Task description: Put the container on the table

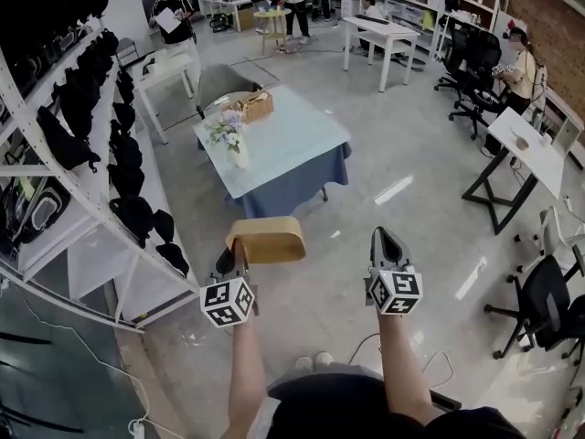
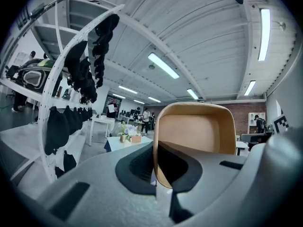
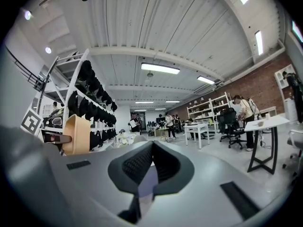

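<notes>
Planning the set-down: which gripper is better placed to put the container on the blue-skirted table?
Left. The left gripper is shut on the wall of the tan container, while the right gripper is shut and empty. The table lies ahead, apart from both.

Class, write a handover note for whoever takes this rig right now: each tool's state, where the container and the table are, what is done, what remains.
Left tool: shut on the rim of the tan container, held in the air above the floor.
Right tool: shut, empty, beside it.
Table: blue-clothed, ahead across open floor; flowers and a basket stand on it.
Done: container in hand.
Left: walk to the table, set the container on a bare part, open the left tool.
</notes>
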Demonstrator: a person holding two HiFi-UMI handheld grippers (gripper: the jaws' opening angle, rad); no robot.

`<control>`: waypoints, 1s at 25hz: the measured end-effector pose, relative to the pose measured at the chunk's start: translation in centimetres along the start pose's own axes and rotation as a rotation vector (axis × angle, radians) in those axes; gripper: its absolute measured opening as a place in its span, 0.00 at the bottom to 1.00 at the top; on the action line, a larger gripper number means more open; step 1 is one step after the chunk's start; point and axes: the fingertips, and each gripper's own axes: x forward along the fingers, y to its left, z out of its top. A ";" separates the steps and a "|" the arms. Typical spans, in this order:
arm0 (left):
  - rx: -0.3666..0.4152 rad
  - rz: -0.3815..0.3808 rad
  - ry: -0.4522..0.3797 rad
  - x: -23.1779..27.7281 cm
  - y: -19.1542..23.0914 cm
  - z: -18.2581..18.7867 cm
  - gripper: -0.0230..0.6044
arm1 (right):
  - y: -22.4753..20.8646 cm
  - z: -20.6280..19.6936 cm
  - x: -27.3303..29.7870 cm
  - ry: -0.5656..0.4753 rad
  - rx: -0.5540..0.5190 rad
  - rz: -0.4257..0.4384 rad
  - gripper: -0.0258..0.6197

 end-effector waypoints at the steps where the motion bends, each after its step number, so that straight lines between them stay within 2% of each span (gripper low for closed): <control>1: -0.001 0.000 0.004 0.1 0.2 -0.1 0.05 | 0.0 -0.1 0.1 0.002 0.002 0.000 0.04; 8: -0.011 -0.011 0.014 1.7 1.6 -0.7 0.05 | 0.7 -0.9 1.6 0.007 0.025 -0.007 0.04; 16: 0.017 -0.053 0.017 3.8 2.3 -0.7 0.05 | 1.6 -1.1 2.9 -0.025 0.045 -0.022 0.04; 25: 0.012 -0.033 0.013 8.0 4.0 -0.4 0.05 | 1.1 -1.7 8.1 -0.016 0.058 -0.005 0.04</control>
